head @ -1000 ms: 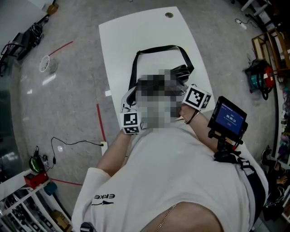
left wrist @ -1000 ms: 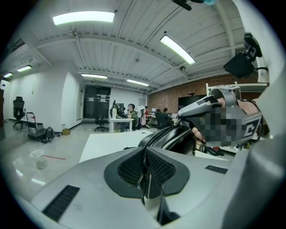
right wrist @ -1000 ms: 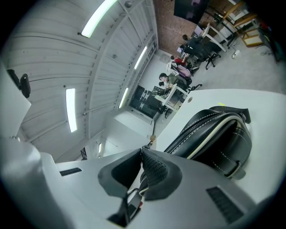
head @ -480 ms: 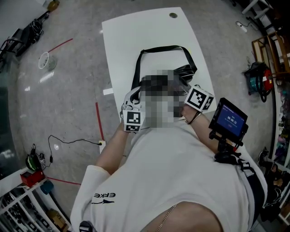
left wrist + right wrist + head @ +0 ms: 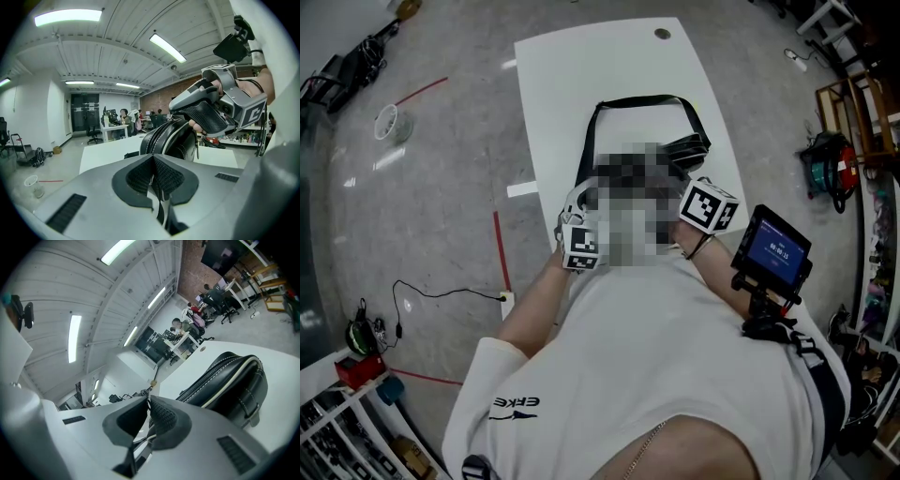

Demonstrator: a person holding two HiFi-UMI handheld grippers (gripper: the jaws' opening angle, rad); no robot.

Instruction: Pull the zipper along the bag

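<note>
A black bag (image 5: 692, 147) with white piping lies on the white table (image 5: 572, 75), its strap (image 5: 637, 97) looped toward the far side; a mosaic patch hides most of the bag in the head view. My left gripper (image 5: 152, 174) is shut on a thin black strip with a white edge at the bag's (image 5: 168, 138) near end. My right gripper (image 5: 148, 413) is shut on a small thin piece where the zipper line (image 5: 215, 376) starts, the zipper pull by its place. In the left gripper view a hand holds the right gripper (image 5: 178, 106) over the bag's top.
A small blue screen (image 5: 774, 247) on a mount sits by the person's right arm. Red tape lines (image 5: 499, 248) and a cable (image 5: 441, 294) lie on the floor at left. Shelves with tools (image 5: 836, 159) stand at right. People sit at distant desks (image 5: 123, 123).
The head view has drifted a little. Both grippers stay at the bag's near end; the right one has edged slightly left relative to the bag.
</note>
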